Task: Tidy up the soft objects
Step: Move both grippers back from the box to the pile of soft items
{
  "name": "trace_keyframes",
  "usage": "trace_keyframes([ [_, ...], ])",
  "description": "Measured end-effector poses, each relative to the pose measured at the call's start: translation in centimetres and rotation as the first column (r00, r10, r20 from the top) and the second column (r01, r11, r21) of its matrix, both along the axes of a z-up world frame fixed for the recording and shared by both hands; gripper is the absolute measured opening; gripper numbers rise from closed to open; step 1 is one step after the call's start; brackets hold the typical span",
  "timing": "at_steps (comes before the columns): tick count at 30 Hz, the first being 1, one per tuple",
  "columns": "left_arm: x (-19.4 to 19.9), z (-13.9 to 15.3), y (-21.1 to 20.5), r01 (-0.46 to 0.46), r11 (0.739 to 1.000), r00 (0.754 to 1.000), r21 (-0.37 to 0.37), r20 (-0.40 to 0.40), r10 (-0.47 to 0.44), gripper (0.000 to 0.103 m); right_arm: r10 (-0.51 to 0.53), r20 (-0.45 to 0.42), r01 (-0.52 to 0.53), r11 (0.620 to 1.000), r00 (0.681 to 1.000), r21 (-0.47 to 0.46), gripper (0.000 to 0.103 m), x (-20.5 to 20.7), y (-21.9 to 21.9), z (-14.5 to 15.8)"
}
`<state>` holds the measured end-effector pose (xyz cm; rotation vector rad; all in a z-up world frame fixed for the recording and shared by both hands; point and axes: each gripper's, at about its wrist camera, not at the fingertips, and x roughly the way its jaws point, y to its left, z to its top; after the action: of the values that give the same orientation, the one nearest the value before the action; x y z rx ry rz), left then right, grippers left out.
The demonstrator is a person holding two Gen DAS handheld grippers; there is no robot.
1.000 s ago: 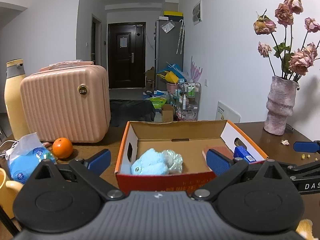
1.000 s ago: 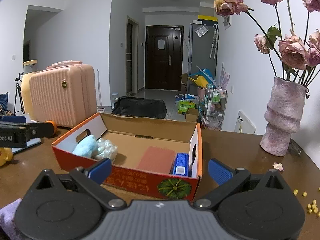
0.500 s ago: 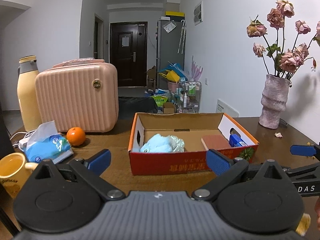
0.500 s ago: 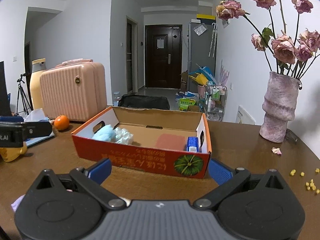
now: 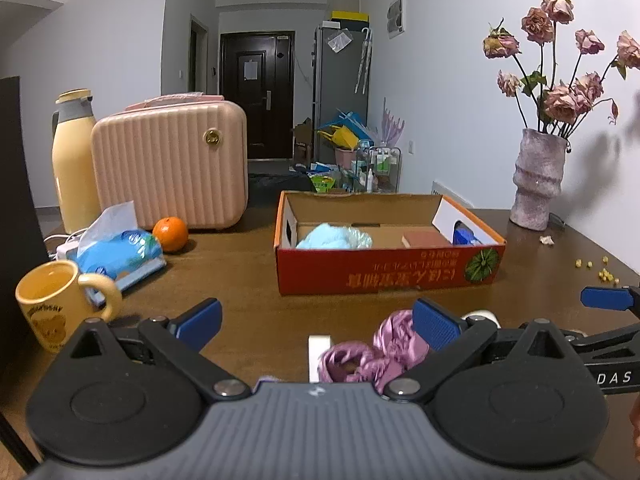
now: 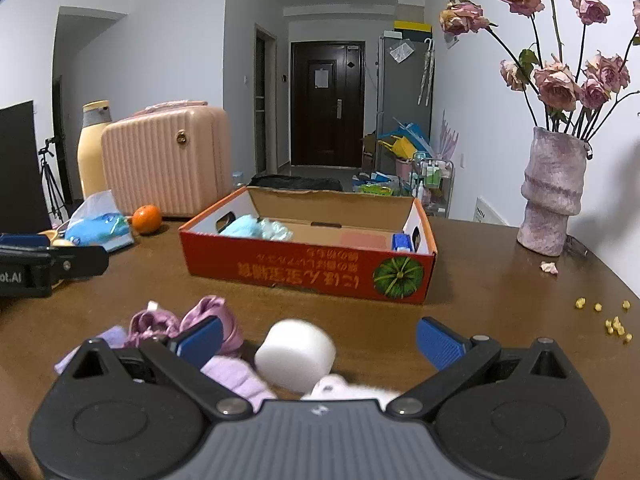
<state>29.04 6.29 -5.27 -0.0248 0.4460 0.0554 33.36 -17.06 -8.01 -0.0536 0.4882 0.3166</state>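
An orange cardboard box [image 5: 384, 276] [image 6: 304, 272] stands on the brown table. It holds a light blue soft item [image 5: 324, 237] [image 6: 244, 226], a crinkly clear bag [image 5: 358, 237], a reddish pad [image 5: 424, 237] and a small blue pack [image 6: 401, 241]. Near the front edge lie a purple satin scrunchie [image 5: 376, 350] [image 6: 200, 318], a white foam cylinder [image 6: 296, 354] and a lilac cloth [image 6: 236, 376]. My left gripper [image 5: 318, 320] is open and empty above the scrunchie. My right gripper [image 6: 318, 338] is open and empty above the foam cylinder.
To the left are a yellow mug [image 5: 60, 308], a blue tissue pack [image 5: 116, 254], an orange [image 5: 170, 234], a pink case [image 5: 170, 168] and a yellow flask [image 5: 74, 160]. A vase of dried roses [image 5: 536, 180] stands at the right, with yellow crumbs [image 6: 612, 320] near it.
Both grippers have pulled back from the box toward the table's front edge. The scrunchie, the foam cylinder and the lilac cloth have come into view below them.
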Motion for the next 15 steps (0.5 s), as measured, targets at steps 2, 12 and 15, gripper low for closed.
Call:
trace_keyframes([
  [2, -0.8, -0.4, 0.3, -0.001, 1.000, 1.000, 0.000, -0.008, 0.001, 0.103, 0.003, -0.004, -0.003, 1.000, 1.000, -0.002, 0.103, -0.7, 0.2, -0.2],
  [12, -3.0, -1.9, 1.9, -0.017, 1.000, 0.999, 0.003, -0.038, 0.017, 0.103, 0.034, -0.037, -0.035, 0.999, 0.999, -0.040, 0.103, -3.3, 2.3, -1.5],
  [15, -3.1, -2.2, 2.4, -0.019, 1.000, 0.999, 0.009, -0.043, 0.019, 0.103, 0.043, -0.041, -0.046, 0.997, 0.998, -0.057, 0.102, -3.5, 3.2, -1.8],
])
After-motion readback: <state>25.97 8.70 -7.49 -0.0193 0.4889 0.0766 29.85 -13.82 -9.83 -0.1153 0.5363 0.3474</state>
